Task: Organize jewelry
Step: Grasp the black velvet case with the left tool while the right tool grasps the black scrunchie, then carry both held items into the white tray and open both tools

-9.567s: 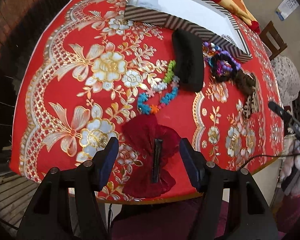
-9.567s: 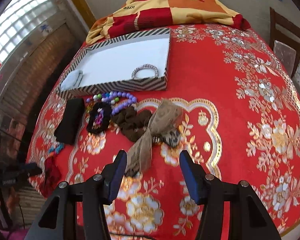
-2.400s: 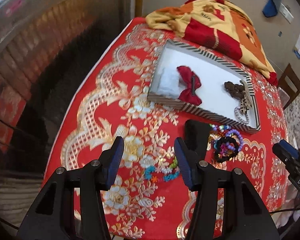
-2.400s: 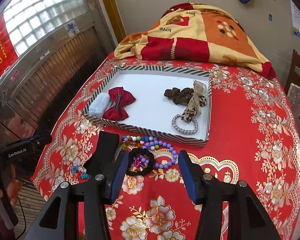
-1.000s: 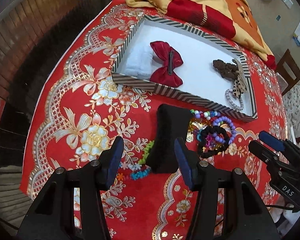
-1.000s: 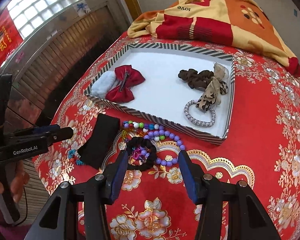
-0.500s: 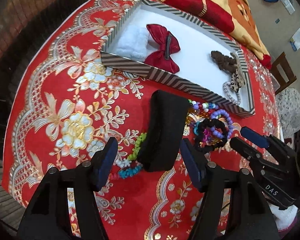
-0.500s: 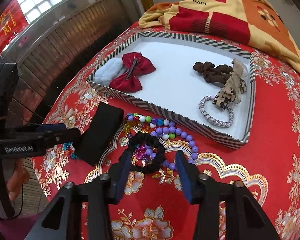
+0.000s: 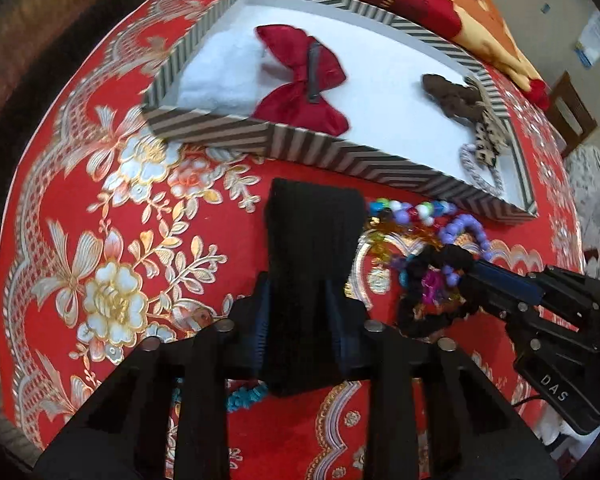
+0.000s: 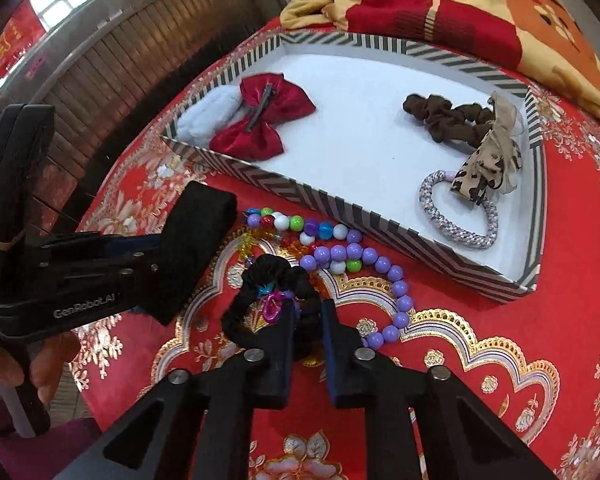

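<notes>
My left gripper [image 9: 300, 304] is shut on a black knitted band [image 9: 310, 240] that lies on the red tablecloth, seen from the side in the right wrist view [image 10: 198, 236]. My right gripper [image 10: 306, 320] is shut on a black scrunchie with coloured charms [image 10: 268, 280], also in the left wrist view [image 9: 432, 280]. A purple and multicoloured bead string [image 10: 340, 248] lies beside it. The striped tray [image 10: 284, 188] holds a red bow clip [image 10: 264, 120], a white fluffy piece [image 10: 208, 116], a brown scrunchie [image 10: 448, 118], a leopard bow [image 10: 488, 160] and a silver bracelet [image 10: 456, 208].
A blue and green bead string [image 9: 244, 396] lies partly under my left gripper near the table's front edge. A patterned blanket [image 10: 460, 0] lies behind the tray. A wooden chair [image 9: 572, 116] stands at the far right. A wooden slatted wall [image 10: 112, 64] runs along the left.
Both grippers moved down and forward and closed. The left closed on the black band, the right on the black scrunchie. Earlier, the red bow and the brown scrunchie with its leopard bow went into the tray.
</notes>
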The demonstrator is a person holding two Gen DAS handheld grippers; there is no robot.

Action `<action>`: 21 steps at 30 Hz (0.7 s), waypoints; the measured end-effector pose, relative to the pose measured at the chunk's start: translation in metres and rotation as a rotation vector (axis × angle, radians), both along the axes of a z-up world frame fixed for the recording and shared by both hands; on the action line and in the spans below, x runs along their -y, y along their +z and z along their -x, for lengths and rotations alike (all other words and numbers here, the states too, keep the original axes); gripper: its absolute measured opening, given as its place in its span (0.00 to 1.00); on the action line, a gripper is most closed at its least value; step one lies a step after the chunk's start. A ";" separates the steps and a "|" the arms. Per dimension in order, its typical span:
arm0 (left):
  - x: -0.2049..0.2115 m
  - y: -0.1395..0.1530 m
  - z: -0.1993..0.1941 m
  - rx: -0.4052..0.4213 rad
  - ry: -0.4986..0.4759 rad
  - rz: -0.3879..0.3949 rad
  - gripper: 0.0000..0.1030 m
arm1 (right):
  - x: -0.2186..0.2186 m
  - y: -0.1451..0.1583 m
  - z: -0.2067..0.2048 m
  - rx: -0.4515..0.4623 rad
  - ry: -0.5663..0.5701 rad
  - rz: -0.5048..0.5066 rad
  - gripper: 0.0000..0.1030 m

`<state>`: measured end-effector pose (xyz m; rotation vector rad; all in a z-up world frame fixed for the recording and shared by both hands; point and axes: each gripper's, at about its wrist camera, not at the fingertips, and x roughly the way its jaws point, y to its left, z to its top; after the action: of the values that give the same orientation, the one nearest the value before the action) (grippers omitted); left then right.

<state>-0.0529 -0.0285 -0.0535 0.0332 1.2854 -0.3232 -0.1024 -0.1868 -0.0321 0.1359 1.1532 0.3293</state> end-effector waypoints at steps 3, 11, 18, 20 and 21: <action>0.003 0.008 0.002 0.022 -0.018 0.003 0.15 | 0.003 0.015 0.006 0.027 -0.003 -0.013 0.09; 0.004 0.045 0.006 0.065 -0.029 0.070 0.14 | 0.017 0.056 0.012 0.112 -0.024 -0.038 0.09; -0.007 0.075 0.002 0.106 -0.025 0.107 0.14 | 0.024 0.078 0.003 0.177 -0.040 -0.037 0.09; -0.007 0.081 -0.002 0.118 -0.024 0.100 0.14 | 0.026 0.081 -0.002 0.185 -0.048 -0.030 0.09; -0.007 0.084 -0.004 0.122 -0.025 0.100 0.14 | 0.028 0.082 -0.005 0.189 -0.055 -0.030 0.09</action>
<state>-0.0494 -0.0217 0.0303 -0.0155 1.1472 -0.4009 -0.0975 -0.2148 0.0498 0.1593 0.9565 0.3046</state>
